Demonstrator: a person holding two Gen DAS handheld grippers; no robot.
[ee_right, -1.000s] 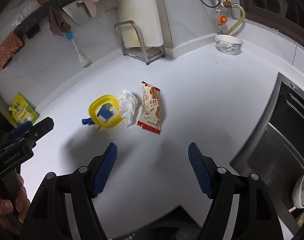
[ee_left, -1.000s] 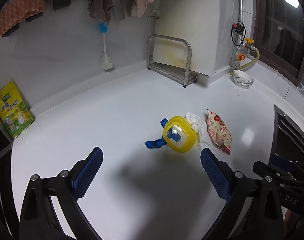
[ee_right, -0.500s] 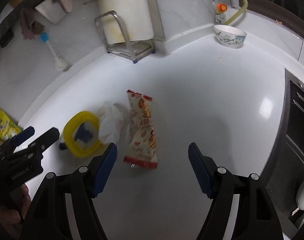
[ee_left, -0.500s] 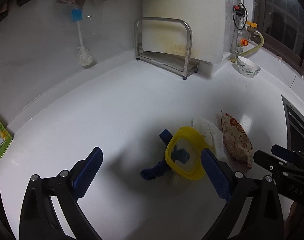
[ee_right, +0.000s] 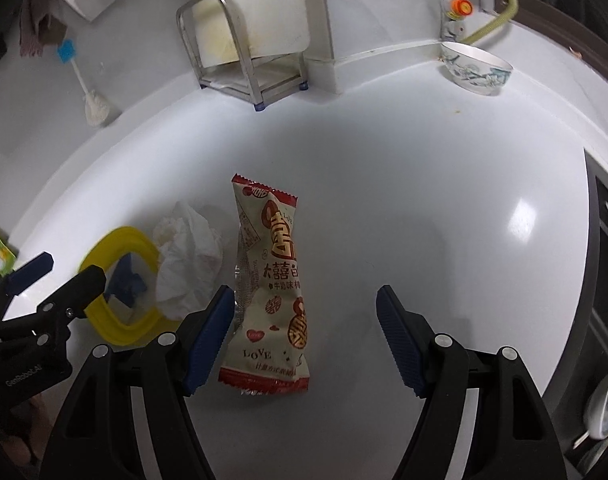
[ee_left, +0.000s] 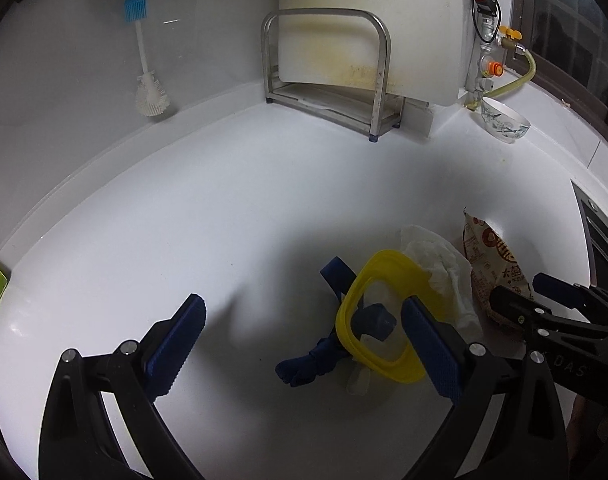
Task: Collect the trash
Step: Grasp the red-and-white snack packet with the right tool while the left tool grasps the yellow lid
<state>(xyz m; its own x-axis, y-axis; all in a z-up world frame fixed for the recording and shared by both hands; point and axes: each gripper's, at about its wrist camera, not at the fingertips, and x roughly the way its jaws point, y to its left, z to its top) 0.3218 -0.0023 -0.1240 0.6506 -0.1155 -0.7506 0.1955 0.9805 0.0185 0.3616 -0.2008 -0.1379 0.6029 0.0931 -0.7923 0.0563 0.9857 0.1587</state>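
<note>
The right claw (ee_right: 304, 336) stands wide open and holds nothing. The snack wrapper (ee_right: 269, 288) lies flat on the white desk (ee_right: 424, 208) between its two blue pads, lengthwise along the claw's line and much nearer the left pad, whose tip overlaps the wrapper's left edge in the picture; whether they touch cannot be told. The right pad is well clear of it. Just left of the wrapper lies a crumpled white tissue (ee_right: 187, 256), and beyond that a yellow ring (ee_right: 119, 280) with a blue piece (ee_right: 125, 280) inside it.

The left claw (ee_left: 304, 344) is also wide open and empty. The yellow ring (ee_left: 384, 320) sits just inside its right pad, partly hidden behind that pad, with a blue strap (ee_left: 320, 356) trailing from the ring toward the middle of the gap. The left pad is well apart from all of it. The tissue (ee_left: 440, 264) lies past the ring, and the wrapper (ee_left: 492, 264) further right, partly behind the other claw's tip.

At the back wall stand a metal rack (ee_left: 328, 80), a brush (ee_left: 151, 92) and a bowl (ee_left: 504, 120).
</note>
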